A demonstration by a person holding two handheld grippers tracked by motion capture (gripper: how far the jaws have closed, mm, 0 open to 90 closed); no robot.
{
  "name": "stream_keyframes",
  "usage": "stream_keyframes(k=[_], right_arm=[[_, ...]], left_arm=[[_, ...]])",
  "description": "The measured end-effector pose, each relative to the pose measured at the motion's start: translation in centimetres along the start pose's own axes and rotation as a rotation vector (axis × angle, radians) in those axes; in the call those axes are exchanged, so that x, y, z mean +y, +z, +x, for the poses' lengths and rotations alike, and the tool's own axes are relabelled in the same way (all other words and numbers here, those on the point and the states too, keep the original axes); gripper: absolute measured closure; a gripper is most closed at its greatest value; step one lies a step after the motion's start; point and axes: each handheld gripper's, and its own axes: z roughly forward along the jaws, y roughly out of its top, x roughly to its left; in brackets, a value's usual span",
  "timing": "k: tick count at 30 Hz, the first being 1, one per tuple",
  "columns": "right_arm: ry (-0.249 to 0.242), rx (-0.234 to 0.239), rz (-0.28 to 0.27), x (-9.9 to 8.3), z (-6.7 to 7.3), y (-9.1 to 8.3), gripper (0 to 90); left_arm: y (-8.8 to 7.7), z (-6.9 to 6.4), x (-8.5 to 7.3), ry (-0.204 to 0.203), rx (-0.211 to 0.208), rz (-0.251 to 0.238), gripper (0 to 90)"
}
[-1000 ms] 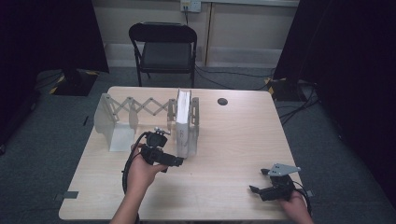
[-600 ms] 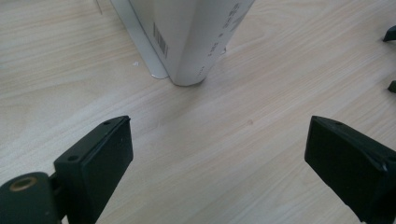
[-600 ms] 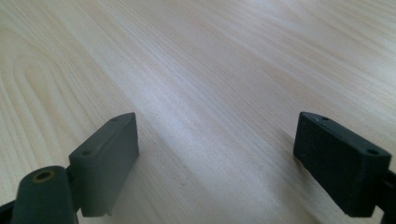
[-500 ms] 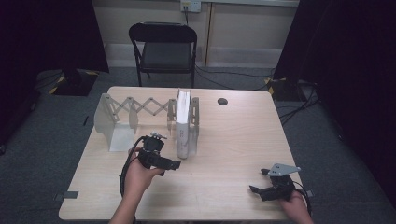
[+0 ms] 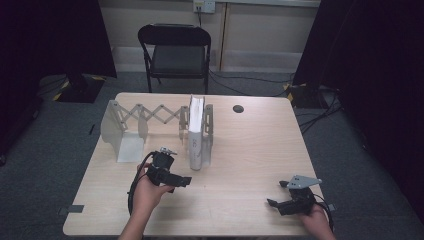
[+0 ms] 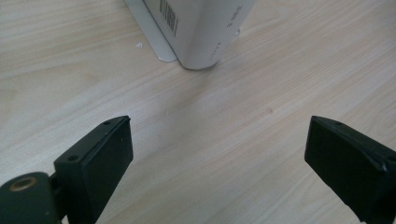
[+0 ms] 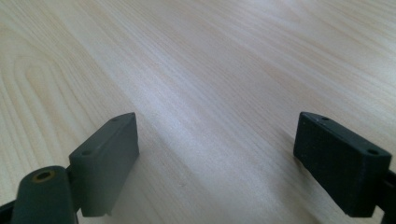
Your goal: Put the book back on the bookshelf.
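Note:
A white book (image 5: 196,134) stands upright in a pale accordion book rack (image 5: 150,116) on the wooden table (image 5: 250,150). My left gripper (image 5: 183,181) is open just in front of the book's near end, its jaws pointing right. In the left gripper view, the open left gripper (image 6: 219,140) has nothing between its jaws, and the book's lower corner (image 6: 201,32) with its barcode stands beyond them beside the rack's end plate (image 6: 152,39). My right gripper (image 5: 276,196) rests open near the table's front right corner. The right gripper (image 7: 217,135) has bare wood between its jaws.
A black folding chair (image 5: 175,50) stands behind the table. A small round black cap (image 5: 238,108) sits in the tabletop at the back right. Cables (image 5: 320,112) lie on the floor to the right. Dark curtains hang on both sides.
My left gripper has sunk toward the tabletop and drawn slightly toward the near edge, still open. The right gripper and the book have not moved.

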Motion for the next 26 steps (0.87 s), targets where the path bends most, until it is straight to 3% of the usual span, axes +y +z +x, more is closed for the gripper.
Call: stream_keyframes(k=[4, 6, 11, 15, 17, 23, 25, 26], right_arm=[[0.001, 0.000, 0.000, 0.0, 0.0, 0.0, 13.5], [0.000, -0.001, 0.001, 0.0, 0.0, 0.0, 13.5], [0.000, 0.000, 0.000, 0.0, 0.0, 0.0, 13.5], [0.000, 0.000, 0.000, 0.0, 0.0, 0.0, 13.5], [0.000, 0.000, 0.000, 0.0, 0.0, 0.0, 13.5], [0.000, 0.000, 0.000, 0.0, 0.0, 0.0, 13.5], [0.001, 0.000, 0.000, 0.0, 0.0, 0.0, 13.5], [0.000, 0.000, 0.000, 0.0, 0.0, 0.0, 13.5]], left_arm=[[0.9, 0.2, -0.7, 0.005, -0.013, 0.012, 7.9], [1.2, 0.2, -0.9, 0.011, 0.004, 0.015, 8.0], [1.8, 0.4, -1.6, 0.017, 0.001, 0.016, 7.9], [2.2, 0.6, -2.1, 0.018, 0.020, 0.021, 7.8], [2.3, 0.6, -2.2, 0.044, 0.056, 0.032, 7.2], [2.6, 0.7, -2.5, 0.042, 0.057, 0.026, 5.7], [2.7, 0.8, -2.6, 0.059, 0.085, 0.020, 5.1], [2.7, 0.8, -2.7, 0.065, 0.079, 0.016, 5.1]])
